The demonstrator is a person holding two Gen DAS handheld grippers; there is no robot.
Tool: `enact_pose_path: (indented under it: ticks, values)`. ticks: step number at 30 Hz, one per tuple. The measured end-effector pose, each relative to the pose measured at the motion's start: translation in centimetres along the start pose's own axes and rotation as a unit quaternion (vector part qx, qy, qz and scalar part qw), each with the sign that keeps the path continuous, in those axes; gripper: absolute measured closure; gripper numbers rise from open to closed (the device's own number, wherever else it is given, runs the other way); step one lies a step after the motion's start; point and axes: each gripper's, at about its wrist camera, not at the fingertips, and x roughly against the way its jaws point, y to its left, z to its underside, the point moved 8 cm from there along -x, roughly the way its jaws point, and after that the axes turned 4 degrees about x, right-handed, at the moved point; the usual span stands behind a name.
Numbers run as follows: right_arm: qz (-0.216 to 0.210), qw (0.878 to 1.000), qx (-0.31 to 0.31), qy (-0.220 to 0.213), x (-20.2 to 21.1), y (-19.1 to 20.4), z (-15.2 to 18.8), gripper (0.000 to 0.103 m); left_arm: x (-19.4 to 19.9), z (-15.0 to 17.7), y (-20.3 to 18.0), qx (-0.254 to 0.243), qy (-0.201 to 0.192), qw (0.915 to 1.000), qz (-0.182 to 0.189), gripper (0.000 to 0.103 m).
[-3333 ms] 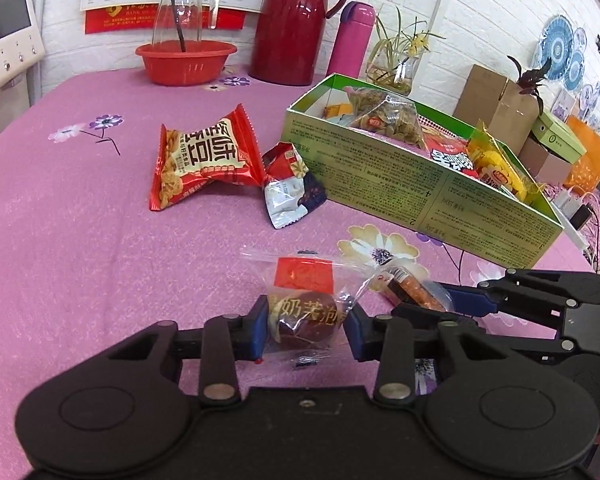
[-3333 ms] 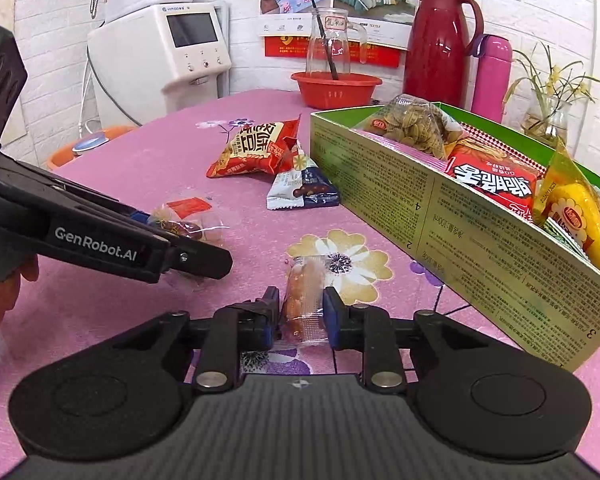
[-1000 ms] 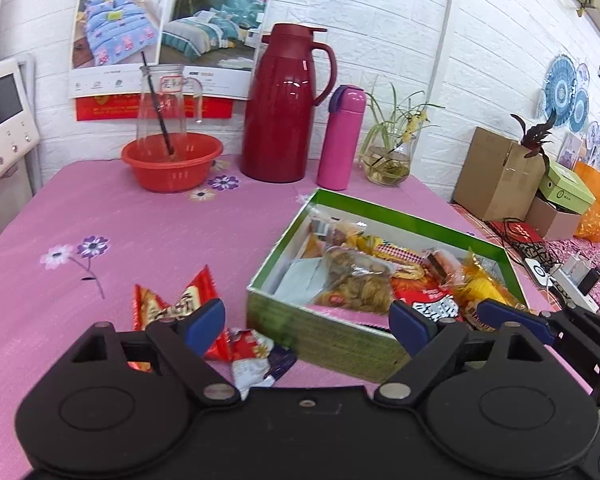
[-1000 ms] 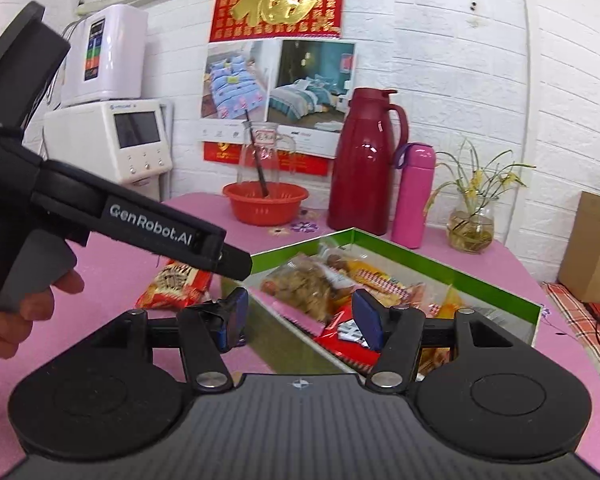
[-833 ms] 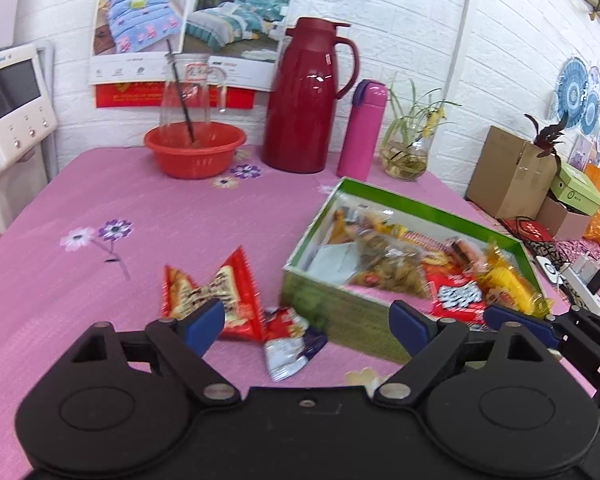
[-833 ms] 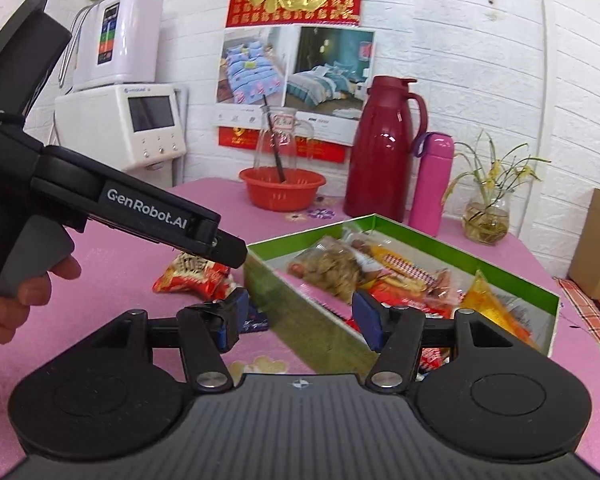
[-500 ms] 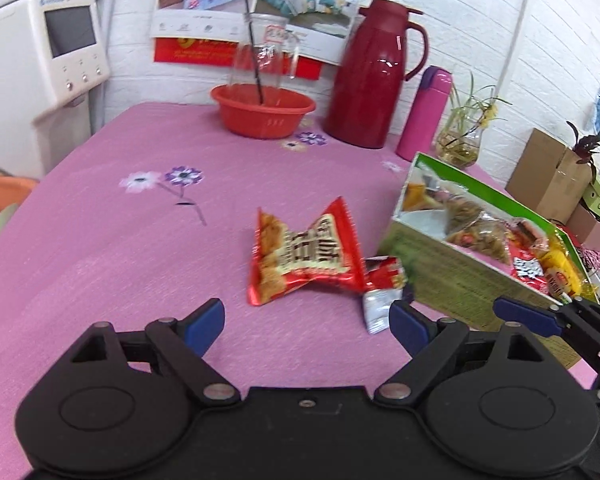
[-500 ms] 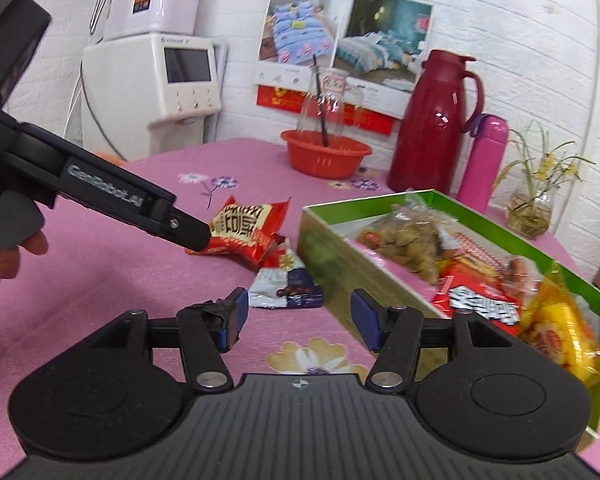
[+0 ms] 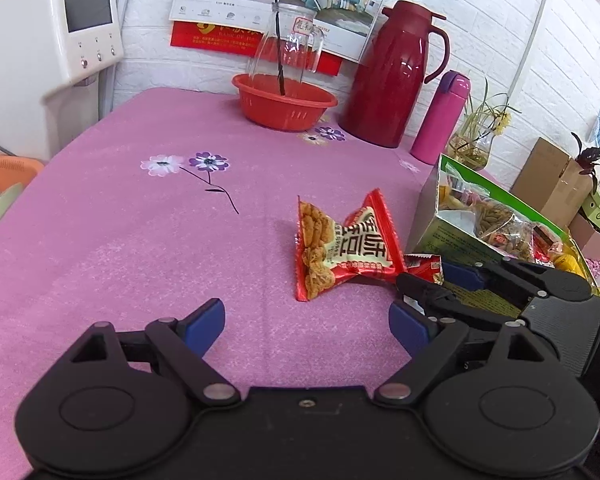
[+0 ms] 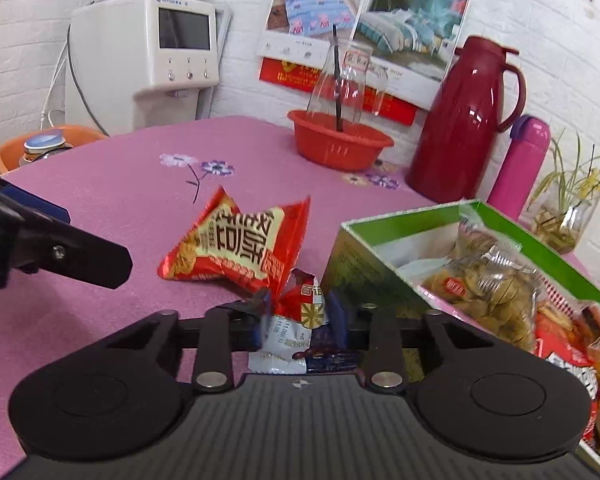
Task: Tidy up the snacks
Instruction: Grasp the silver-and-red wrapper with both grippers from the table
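The right gripper [image 10: 298, 316] has dropped in and its jaws now pinch the small snack packet [image 10: 296, 332] on the desk [image 9: 120, 240], touching the red chip bag [image 9: 340, 244], just beside the green box [image 10: 364, 272]. The left gripper [image 9: 306, 324] hovers, jaws spread.

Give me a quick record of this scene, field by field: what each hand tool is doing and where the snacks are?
Left gripper: open, empty, above the tablecloth
Right gripper: around the small red-and-blue packet; grip unclear
Loose snack: big red bag, on the cloth
Green box: already holds several snacks
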Motion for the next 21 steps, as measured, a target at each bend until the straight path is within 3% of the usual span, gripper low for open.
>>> enact_pose_path:
  ticks: [5, 9, 10, 12, 13, 21]
  values:
    - [-0.043, 0.999, 0.017, 0.001, 3.0, 1.3, 1.1, 0.054, -0.5, 0.7, -1.2, -0.006, 0.015, 0.9996, 0.025, 0.000]
    - [-0.072, 0.997, 0.011, -0.001, 6.5, 2.3, 2.7, 0.052, -0.3, 2.6, -3.3, -0.014, 0.041, 0.9966, 0.070, 0.000]
    - [-0.079, 0.997, 0.007, -0.002, 7.4, 2.5, 3.1, 0.048, -0.2, 3.2, -3.9, -0.016, 0.048, 0.9955, 0.080, 0.000]
    - [-0.080, 0.997, -0.003, 0.001, 8.4, 2.5, 3.9, 0.015, 0.0, 4.5, -5.2, -0.021, 0.061, 0.9929, 0.101, 0.000]
    - [-0.077, 0.997, -0.008, 0.001, 8.7, 2.4, 4.3, 0.009, 0.1, 5.0, -5.7, -0.023, 0.065, 0.9921, 0.105, 0.000]
    - [-0.075, 0.997, -0.032, 0.008, 8.5, 1.5, 5.0, 0.008, -0.9, 6.1, -9.1, -0.031, 0.077, 0.9894, 0.119, 0.000]
